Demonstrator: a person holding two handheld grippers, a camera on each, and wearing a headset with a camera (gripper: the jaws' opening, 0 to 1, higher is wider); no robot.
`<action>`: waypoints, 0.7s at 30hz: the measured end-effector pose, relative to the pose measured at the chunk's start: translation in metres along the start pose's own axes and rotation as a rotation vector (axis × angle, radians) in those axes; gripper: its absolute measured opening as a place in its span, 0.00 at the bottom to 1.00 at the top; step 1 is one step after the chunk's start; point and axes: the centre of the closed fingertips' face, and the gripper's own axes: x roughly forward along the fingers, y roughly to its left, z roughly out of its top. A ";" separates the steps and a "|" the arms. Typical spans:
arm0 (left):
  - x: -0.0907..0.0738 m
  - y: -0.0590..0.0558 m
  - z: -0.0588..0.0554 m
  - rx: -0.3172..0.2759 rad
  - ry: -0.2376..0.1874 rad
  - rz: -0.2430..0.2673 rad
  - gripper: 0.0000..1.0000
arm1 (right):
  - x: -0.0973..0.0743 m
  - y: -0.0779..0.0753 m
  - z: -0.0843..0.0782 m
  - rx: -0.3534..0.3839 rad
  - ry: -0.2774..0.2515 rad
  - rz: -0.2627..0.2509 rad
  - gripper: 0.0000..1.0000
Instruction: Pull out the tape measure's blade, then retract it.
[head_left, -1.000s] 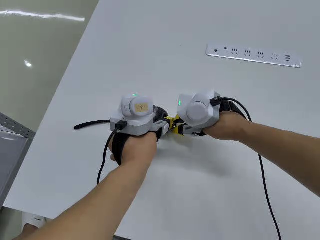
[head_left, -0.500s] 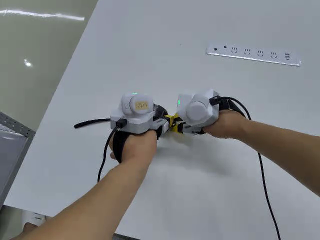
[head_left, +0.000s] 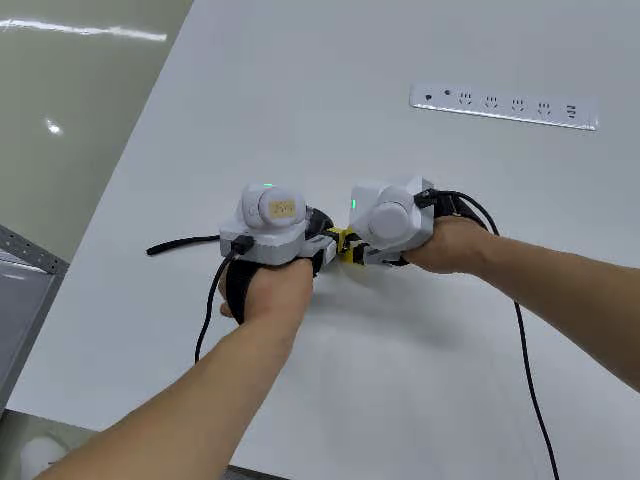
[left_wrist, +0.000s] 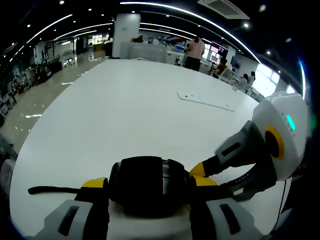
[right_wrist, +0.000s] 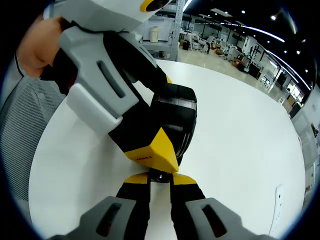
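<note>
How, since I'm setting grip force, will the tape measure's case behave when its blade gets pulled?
Probably rigid: the tape measure holds its blocky shape clamped in the left gripper. Its smooth black shell might slip if the right gripper, pinching its front edge, tugs hard. The strap looks floppy, lying limp on the table.

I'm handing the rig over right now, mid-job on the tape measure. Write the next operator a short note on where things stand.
Left tongs: shut on the tape measure case, low at the white table.
Right tongs: closed to a narrow gap on a small dark part at the case's mouth, probably the blade tip.
Done: both grips look set; no length of blade shows between the two tongs.
Left: draw the right tongs away to pull the blade out, then let it retract.
The power strip lies far back, out of the way.
</note>
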 end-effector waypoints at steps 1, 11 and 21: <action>0.000 0.000 0.000 -0.004 0.000 -0.001 0.63 | 0.000 0.000 0.000 0.003 0.001 -0.001 0.14; 0.000 0.000 -0.001 0.015 0.003 -0.001 0.63 | 0.000 0.000 -0.001 -0.020 0.011 -0.017 0.16; 0.000 -0.001 -0.001 0.033 0.003 -0.011 0.64 | -0.001 -0.001 -0.002 0.031 0.006 -0.036 0.18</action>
